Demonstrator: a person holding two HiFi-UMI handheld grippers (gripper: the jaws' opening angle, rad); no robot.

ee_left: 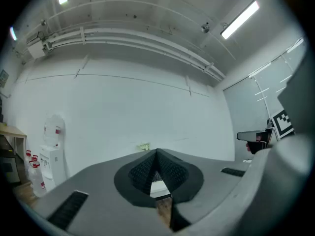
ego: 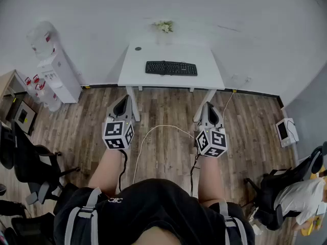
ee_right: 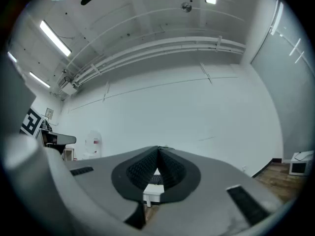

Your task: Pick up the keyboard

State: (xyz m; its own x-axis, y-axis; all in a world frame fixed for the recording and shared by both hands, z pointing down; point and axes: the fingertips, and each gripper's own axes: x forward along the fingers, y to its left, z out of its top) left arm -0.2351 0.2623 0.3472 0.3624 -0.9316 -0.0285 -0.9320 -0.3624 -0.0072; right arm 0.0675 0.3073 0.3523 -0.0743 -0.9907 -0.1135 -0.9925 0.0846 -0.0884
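Note:
A black keyboard (ego: 171,68) lies across the middle of a white desk (ego: 138,70) against the far wall. My left gripper (ego: 123,103) and right gripper (ego: 209,108) hang side by side over the wooden floor, well short of the desk, both pointing toward it. Both are shut with nothing between the jaws. In the left gripper view the left gripper (ee_left: 156,154) frames a sliver of the desk. Through the right gripper (ee_right: 158,150) in the right gripper view, the keyboard (ee_right: 155,179) and the white desk (ee_right: 152,193) show in the gap below the closed tips.
A water dispenser (ego: 57,68) with spare bottles (ego: 43,93) stands left of the desk. A small plant (ego: 163,26) sits at the desk's back edge. Black office chairs (ego: 28,162) stand at the left, another chair (ego: 286,188) and a small white device (ego: 286,130) at the right. A white cable (ego: 153,137) runs across the floor.

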